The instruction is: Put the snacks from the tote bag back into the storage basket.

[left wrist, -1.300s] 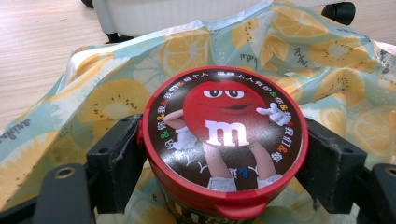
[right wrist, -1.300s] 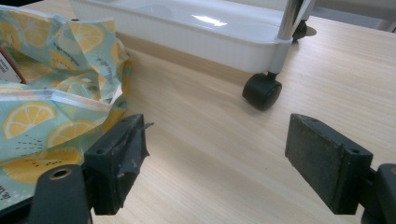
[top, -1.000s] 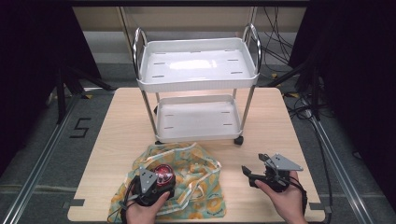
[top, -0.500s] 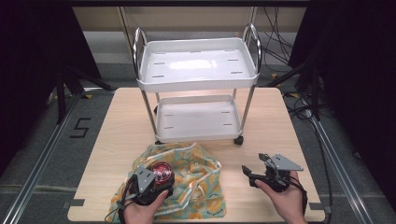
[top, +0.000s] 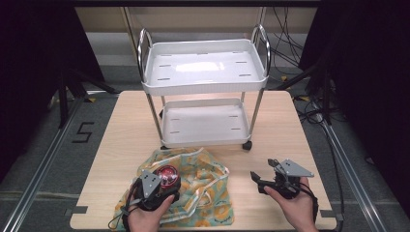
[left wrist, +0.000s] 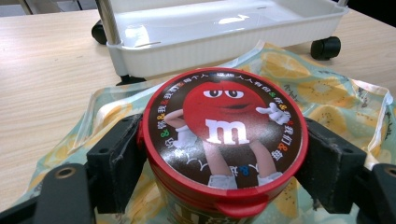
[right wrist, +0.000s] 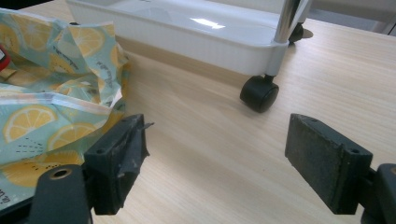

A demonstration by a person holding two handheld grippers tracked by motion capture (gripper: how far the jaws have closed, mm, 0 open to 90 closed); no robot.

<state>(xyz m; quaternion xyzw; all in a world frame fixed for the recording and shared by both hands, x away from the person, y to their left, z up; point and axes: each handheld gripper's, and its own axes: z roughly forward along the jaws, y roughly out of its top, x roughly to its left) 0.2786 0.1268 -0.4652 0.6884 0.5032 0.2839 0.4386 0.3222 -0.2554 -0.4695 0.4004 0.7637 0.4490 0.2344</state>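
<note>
We hold a round candy tub [left wrist: 224,154] between the 2 black jaws of our left gripper [left wrist: 224,163], 1 pad pressed against each side just under its red lid [left wrist: 224,133]. The jaws are clamped on the tub, which stands upright over a lemon-print bag [top: 203,188] spread on the near part of the wooden table [top: 125,130]. In the high view the tub [top: 167,175] sits at the bag's left half, with our left gripper [top: 159,186] and hand wrapped behind it.

The lid shows the red M&M's character with white gloves and a white lowercase "m" on its body. A ring of small coloured Chinese characters runs around the lid's edge; we cannot read them surely.

Our right gripper [right wrist: 224,163] rests above bare tabletop to the right of the bag, its jaws spread wide with nothing between them. A white 2-tier cart [top: 205,92] stands on the table beyond the bag, 1 black caster [right wrist: 259,93] near the right gripper's view. On the floor to the left, a marking reads "5" [top: 83,132].
</note>
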